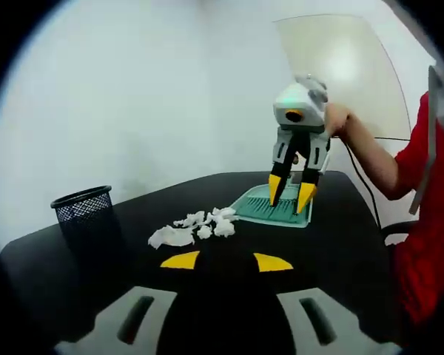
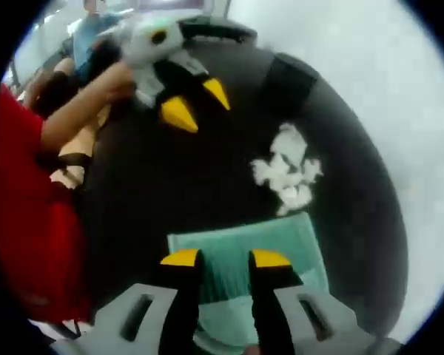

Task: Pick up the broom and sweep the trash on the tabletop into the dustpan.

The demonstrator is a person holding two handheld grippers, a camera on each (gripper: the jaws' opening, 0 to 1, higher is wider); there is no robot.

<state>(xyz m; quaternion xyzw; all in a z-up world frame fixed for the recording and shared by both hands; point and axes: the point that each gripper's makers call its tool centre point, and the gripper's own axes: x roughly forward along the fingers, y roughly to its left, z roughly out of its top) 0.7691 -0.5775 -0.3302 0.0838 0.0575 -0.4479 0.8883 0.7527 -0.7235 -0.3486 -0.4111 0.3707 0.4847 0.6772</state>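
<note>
The right gripper (image 1: 293, 197) hung with jaws apart and yellow tips just over the ridged teal plastic dustpan (image 1: 277, 209), gripping nothing. The left gripper (image 1: 226, 260) waited open and empty above the black surface (image 1: 340, 251), near the crumpled white paper trash (image 1: 194, 226).

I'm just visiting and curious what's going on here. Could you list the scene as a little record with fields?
table: black, rounded
trash: white crumpled paper bits, in a loose pile on the table
dustpan: teal, ribbed, flat on the table beside the trash
bin: black mesh, standing near the table's edge
right tool: open, yellow tips just above the dustpan
left tool: open, holding nothing, above the table
person: red top, a hand holding the right tool
</note>
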